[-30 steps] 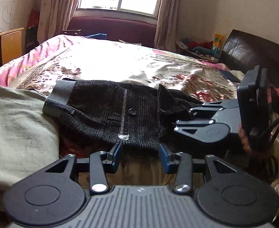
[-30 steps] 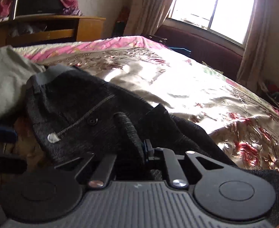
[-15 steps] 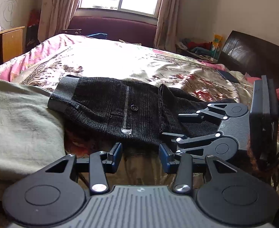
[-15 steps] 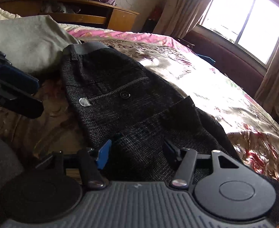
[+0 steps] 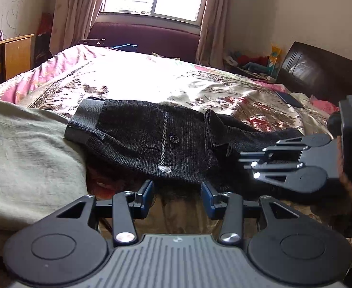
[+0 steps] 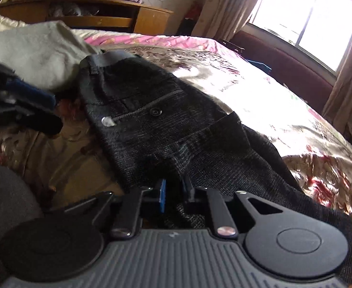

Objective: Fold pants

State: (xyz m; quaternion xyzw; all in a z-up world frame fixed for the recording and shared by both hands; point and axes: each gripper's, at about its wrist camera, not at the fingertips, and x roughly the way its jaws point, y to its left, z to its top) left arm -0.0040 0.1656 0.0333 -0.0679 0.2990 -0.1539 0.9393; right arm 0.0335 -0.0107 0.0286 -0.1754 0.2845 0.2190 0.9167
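Observation:
Dark grey pants [image 5: 152,141] lie partly folded on the floral bedspread, grey waistband [image 5: 87,117] to the left, a buttoned back pocket facing up. My left gripper [image 5: 177,195] is open and empty, just short of the pants' near edge. My right gripper [image 6: 174,190] has its jaws nearly closed, with dark pants fabric [image 6: 180,158] bunched between them; from the left wrist view it [image 5: 245,162] sits at the pants' right part. The pants also show in the right wrist view [image 6: 152,120].
A pale green blanket [image 5: 24,158] lies heaped left of the pants, touching the waistband. The bedspread [image 5: 152,79] stretches toward the window. A wooden desk [image 6: 80,12] stands at the left, a dark headboard [image 5: 319,72] at the right.
My right gripper was shut on a raised fold, then opened over the pants, and now has closed to a narrow gap on the fabric. My left gripper stayed open and drew back slightly.

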